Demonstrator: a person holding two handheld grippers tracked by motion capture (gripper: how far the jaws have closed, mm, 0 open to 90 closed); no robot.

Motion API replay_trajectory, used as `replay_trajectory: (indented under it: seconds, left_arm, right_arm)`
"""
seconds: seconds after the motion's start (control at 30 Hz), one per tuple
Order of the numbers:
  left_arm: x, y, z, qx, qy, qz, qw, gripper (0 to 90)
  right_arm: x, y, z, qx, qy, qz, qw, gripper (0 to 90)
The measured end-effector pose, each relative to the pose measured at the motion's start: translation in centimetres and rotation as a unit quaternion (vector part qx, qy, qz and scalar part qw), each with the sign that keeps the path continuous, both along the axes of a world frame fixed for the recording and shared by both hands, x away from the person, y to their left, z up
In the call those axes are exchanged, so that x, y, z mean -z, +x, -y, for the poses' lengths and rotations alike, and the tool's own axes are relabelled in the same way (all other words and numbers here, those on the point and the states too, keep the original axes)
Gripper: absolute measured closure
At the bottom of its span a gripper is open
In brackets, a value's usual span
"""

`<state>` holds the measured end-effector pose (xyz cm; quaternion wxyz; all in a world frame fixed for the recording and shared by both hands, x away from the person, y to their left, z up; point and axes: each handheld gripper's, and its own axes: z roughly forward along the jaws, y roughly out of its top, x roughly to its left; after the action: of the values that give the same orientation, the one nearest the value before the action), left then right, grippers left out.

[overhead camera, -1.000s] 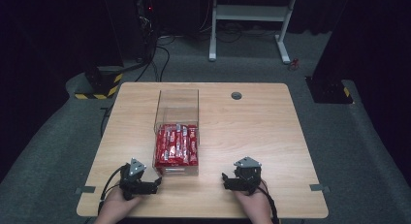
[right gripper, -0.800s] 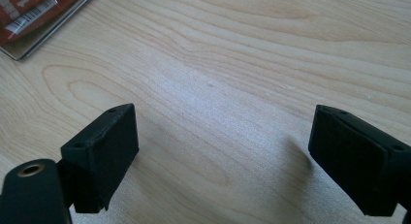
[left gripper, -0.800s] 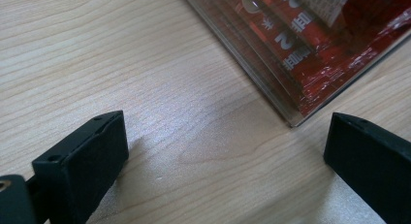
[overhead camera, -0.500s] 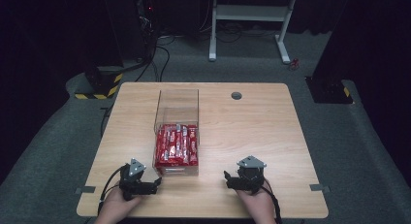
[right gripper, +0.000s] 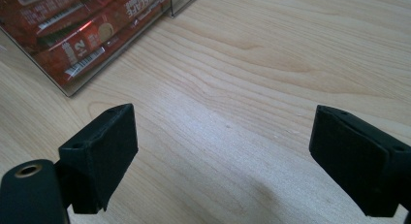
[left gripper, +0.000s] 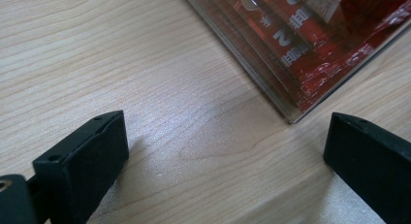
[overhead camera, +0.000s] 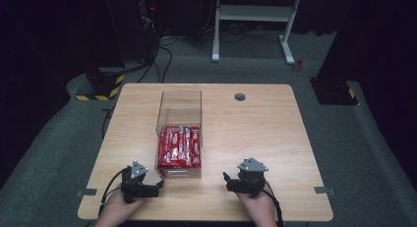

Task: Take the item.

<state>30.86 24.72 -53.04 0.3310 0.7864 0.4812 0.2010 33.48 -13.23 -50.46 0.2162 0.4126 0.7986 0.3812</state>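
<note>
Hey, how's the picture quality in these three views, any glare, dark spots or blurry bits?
High view: the table is evenly lit, its surroundings nearly black, slightly soft. Left claw view: the near jaws look soft, a pale sheen lies on the wood, and reflections wash the clear box. Right claw view: wood grain sharp, the jaws throw soft shadows, and the red packets blur towards the corner.

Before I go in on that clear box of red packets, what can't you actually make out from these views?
- Packet count and layers: high view too small; red packets overlap.
- Packet print: cut off by the frame edge in the left gripper view and right gripper view.
- Whether the clear box has a lid: transparent walls, unclear.
- The small round thing on the table: too small.
</note>
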Motion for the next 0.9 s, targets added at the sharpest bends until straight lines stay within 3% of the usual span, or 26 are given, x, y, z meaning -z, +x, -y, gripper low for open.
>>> replay_trajectory:
  seconds: [0.17, 0.33, 0.63, 0.9]
  left_arm:
    - [0.0, 0.0, 0.0, 0.000, 0.000, 0.000, 1.0000, 2.5]
    - [0.0, 0.0, 0.0, 0.000, 0.000, 0.000, 1.0000, 2.5]
    - [0.0, 0.0, 0.0, 0.001, 0.000, 0.001, 1.0000, 2.5]
    - [0.0, 0.0, 0.0, 0.003, 0.000, 0.000, 1.0000, 2.5]
  right_arm:
    - [-0.8, -0.2, -0.6, -0.009, 0.006, 0.019, 0.9998, 10.8]
    - [-2.0, -0.2, -0.7, -0.009, 0.020, 0.023, 0.9995, 10.8]
    - [-4.3, 0.4, -0.9, -0.014, 0.033, 0.023, 0.9991, 11.7]
    - [-5.2, 0.7, -1.4, -0.015, 0.043, 0.018, 0.9988, 12.2]
